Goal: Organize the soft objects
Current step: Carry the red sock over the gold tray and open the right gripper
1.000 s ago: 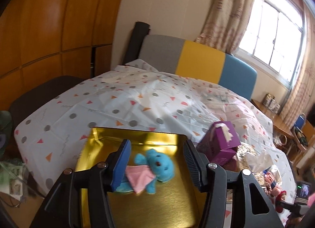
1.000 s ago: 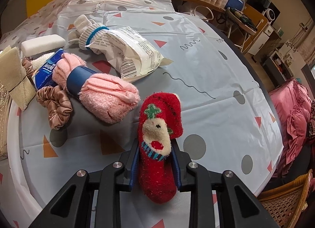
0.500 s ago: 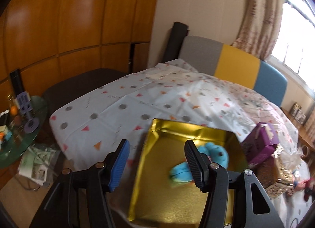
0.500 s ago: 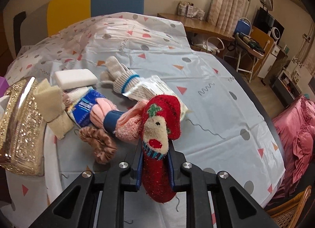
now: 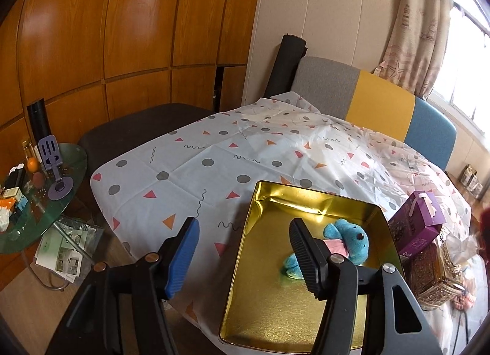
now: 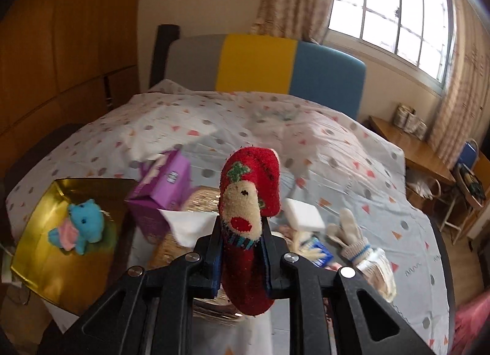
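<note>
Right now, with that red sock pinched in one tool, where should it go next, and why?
Probably carry it over and lower it into the gold tray. The right tool is shut on the red sock, held above the table. The blue plush toy already lies in that tray, and bare room shows beside it. The left tool is open and holds nothing.
</note>
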Action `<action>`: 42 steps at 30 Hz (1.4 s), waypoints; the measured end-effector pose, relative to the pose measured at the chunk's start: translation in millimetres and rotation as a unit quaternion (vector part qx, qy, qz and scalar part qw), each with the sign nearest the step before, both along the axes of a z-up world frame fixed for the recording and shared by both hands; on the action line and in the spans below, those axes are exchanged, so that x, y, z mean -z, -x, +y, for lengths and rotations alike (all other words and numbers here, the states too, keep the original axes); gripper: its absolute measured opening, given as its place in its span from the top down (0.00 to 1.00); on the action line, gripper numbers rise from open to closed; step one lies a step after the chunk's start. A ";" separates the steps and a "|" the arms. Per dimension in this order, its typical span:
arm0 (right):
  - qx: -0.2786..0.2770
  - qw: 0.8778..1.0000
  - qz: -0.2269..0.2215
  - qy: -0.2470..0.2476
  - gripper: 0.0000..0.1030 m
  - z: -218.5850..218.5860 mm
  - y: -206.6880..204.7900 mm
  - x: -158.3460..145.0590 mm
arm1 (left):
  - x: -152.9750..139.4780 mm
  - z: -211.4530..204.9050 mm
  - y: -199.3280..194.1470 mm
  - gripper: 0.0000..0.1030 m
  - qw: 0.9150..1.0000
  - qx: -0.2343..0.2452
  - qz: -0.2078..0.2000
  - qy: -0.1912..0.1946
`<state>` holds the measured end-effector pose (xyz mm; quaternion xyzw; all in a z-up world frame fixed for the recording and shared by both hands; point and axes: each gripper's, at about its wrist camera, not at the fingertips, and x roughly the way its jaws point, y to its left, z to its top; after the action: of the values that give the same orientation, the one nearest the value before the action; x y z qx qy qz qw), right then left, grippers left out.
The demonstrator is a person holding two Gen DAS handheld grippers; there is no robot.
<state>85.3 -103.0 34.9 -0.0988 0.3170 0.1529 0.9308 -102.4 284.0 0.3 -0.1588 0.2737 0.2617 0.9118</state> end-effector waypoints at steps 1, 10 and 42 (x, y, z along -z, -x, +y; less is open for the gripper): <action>-0.024 1.000 -0.002 -0.001 0.82 15.2 4.5 -2.8 | -0.8 -0.8 -0.4 0.40 1.000 0.000 0.000 0.001; -0.196 0.978 0.068 -0.037 0.82 129.8 28.1 8.4 | 9.1 -6.0 -2.3 0.39 1.000 0.013 0.011 0.010; -0.180 0.969 0.164 0.051 0.60 195.4 16.3 118.6 | 17.6 -56.0 -23.3 0.28 0.996 0.077 0.033 -0.041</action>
<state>69.1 92.4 -83.8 -0.1751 0.4498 0.3155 0.8170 -79.1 228.0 -17.4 -0.0909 0.3041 0.2069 0.9254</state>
